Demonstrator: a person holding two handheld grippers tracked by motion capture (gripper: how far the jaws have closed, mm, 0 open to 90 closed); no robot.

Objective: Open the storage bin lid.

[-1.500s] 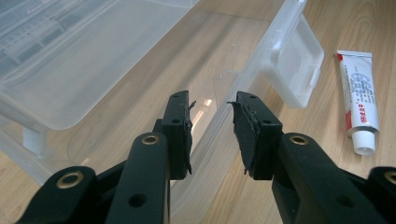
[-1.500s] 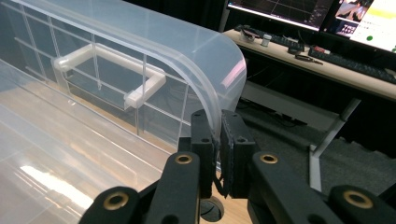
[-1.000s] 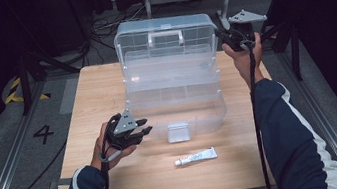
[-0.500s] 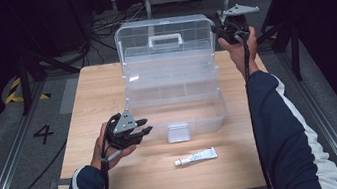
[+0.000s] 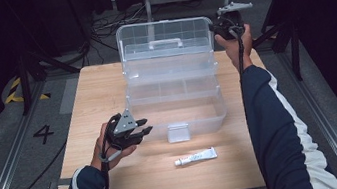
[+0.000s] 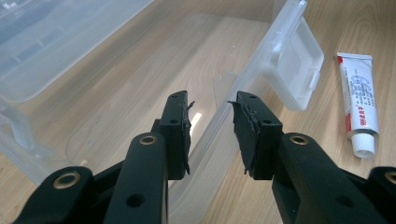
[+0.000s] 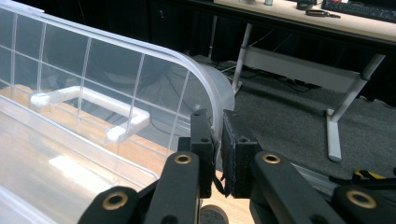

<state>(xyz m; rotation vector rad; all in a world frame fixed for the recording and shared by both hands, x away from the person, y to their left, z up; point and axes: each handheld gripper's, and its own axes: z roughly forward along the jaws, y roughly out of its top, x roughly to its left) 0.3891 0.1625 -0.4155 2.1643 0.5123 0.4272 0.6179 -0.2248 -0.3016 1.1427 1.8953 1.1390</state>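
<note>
Lid-handling looks to be the step in hand: the large clear plastic storage box (image 5: 174,98) stands in the middle of the light wooden table (image 5: 82,102), and its transparent hinged lid with a moulded white handle (image 5: 165,39) is raised at the far side. The right gripper (image 5: 221,27) sits at the lid's far right corner, and in the right gripper view its jaws are pinched almost together on the lid's curved edge (image 7: 212,109), so it is clamped on the lid. The left gripper (image 5: 142,127) rests near the box's front left; in the left gripper view its jaws straddle the clear front wall of the box (image 6: 219,121) with a visible gap on each side, so they stand apart and press on nothing. A small translucent white latch flap (image 5: 178,132) hangs at the middle of the front wall, and a small white squeeze tube with red print (image 5: 196,157) lies on the table just in front of the box, apart from both grippers. Whether the lid is going up or coming down cannot be told from this moment alone. My judgement is that the next move calls for the right hand to guide the lid along its hinge arc without twisting it, while the left gripper steadies the front wall or clears out of the lid's path.
</note>
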